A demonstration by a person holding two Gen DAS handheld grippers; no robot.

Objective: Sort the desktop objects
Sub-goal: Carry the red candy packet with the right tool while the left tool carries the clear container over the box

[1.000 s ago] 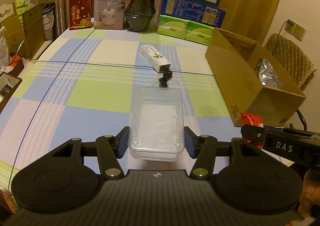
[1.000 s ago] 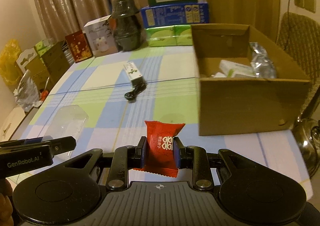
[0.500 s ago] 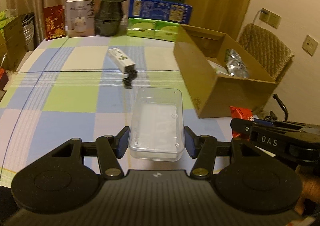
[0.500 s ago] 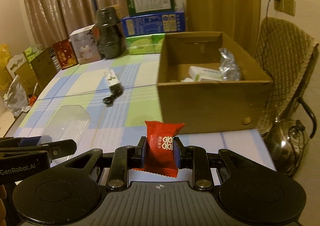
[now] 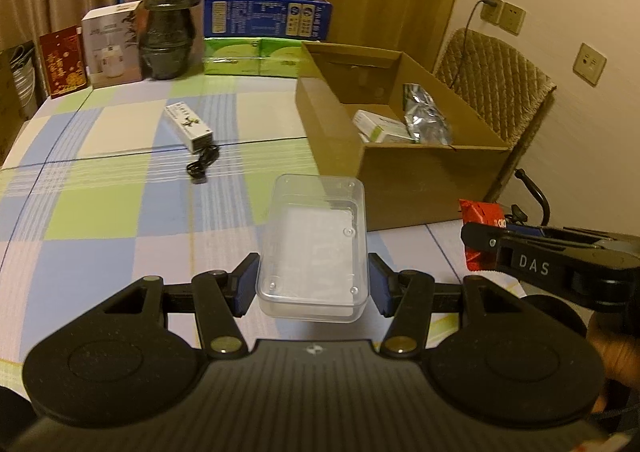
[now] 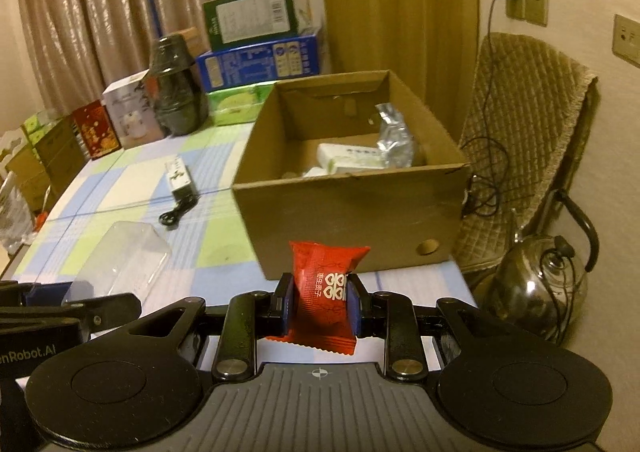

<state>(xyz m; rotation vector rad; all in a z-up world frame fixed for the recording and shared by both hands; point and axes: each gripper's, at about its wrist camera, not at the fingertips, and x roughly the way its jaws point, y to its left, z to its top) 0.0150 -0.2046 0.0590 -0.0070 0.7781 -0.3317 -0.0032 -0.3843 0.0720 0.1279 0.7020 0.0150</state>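
a clear plastic tray [image 5: 314, 248] is clamped in the left gripper [image 5: 313, 284] and a red snack packet [image 6: 325, 288] pinched in the right gripper [image 6: 321, 306], both just short of the cardboard box [image 6: 352, 208] ahead, which seemingly holds several sorted items, while a small white box [image 5: 188, 125] and black cable [image 5: 202, 164] are left beyond.

"DAS" is read in pale letters on the side of the right gripper [image 5: 476, 240], "enRobot.AI" (cut off at the frame edge) on the side of the left gripper [image 6: 80, 304], and white Chinese characters, too small to make out, on the red packet [image 6: 324, 284].
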